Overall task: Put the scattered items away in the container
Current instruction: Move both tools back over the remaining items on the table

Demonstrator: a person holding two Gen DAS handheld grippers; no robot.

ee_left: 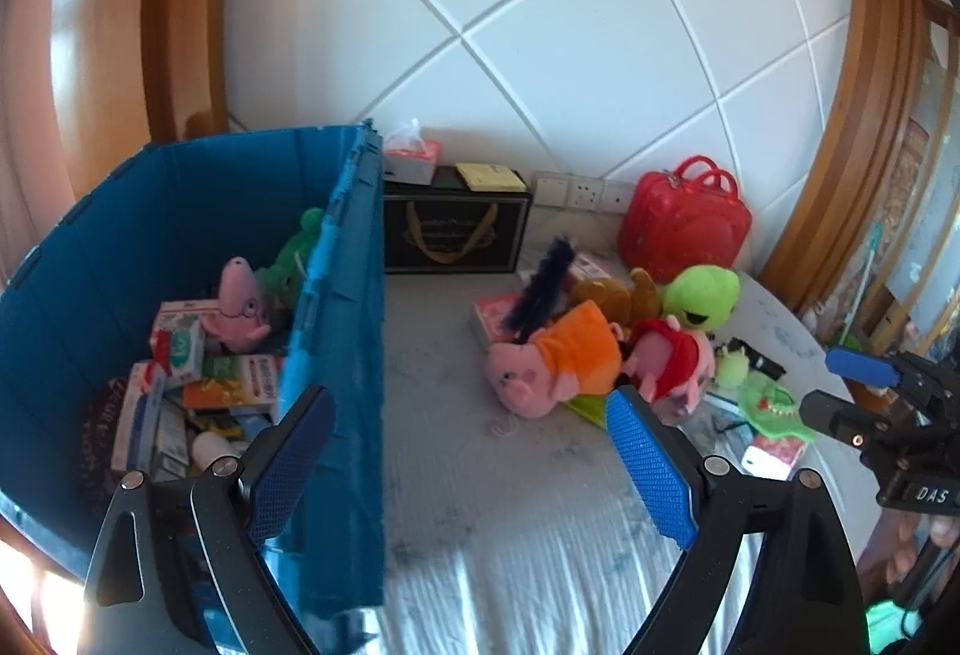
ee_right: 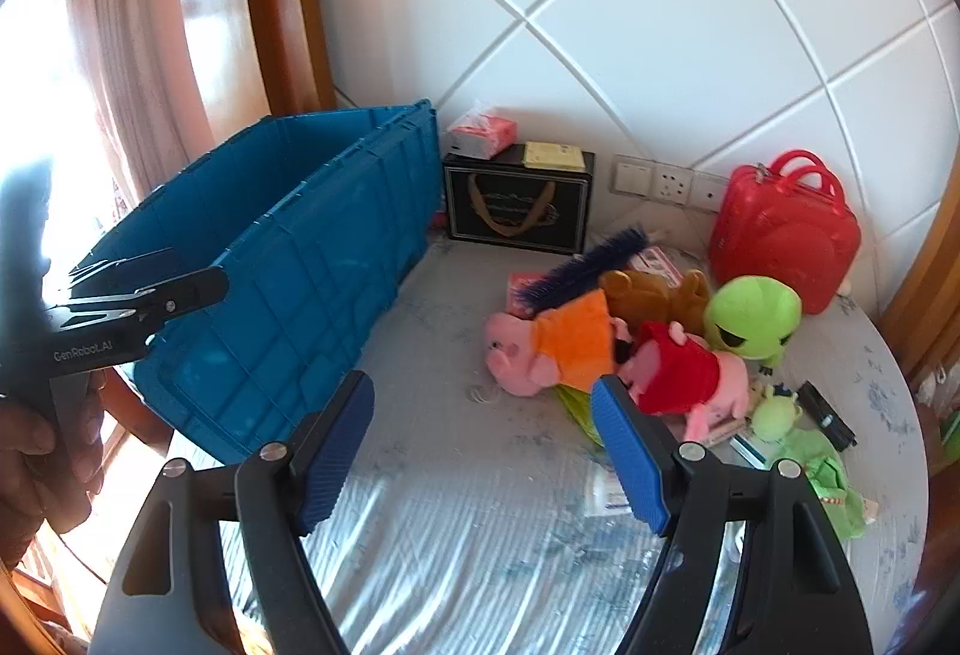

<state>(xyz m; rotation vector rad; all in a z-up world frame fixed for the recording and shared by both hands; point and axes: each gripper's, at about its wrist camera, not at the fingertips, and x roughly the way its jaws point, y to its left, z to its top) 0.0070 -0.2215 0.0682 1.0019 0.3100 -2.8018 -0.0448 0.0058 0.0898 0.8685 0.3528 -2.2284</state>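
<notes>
The blue crate (ee_left: 351,289) (ee_right: 288,289) stands at the left on the grey bedspread and holds a pink pig plush (ee_left: 237,310) and several small boxes. A heap lies to its right: a pig in orange (ee_left: 555,361) (ee_right: 558,343), a pig in red (ee_left: 672,361) (ee_right: 684,376), a green frog plush (ee_left: 702,295) (ee_right: 753,316), a brown bear (ee_right: 654,295) and a dark blue brush (ee_left: 543,289) (ee_right: 591,262). My left gripper (ee_left: 468,400) is open and empty, its left finger in front of the crate's near wall. My right gripper (ee_right: 483,388) is open and empty, short of the pigs.
A black gift box (ee_left: 456,229) with a tissue pack (ee_left: 411,156) stands against the white tiled wall, beside a red case (ee_left: 684,217) (ee_right: 786,229). Small green toys, cards and a black object litter the right side. A person's hand (ee_right: 36,451) holds the left gripper's handle.
</notes>
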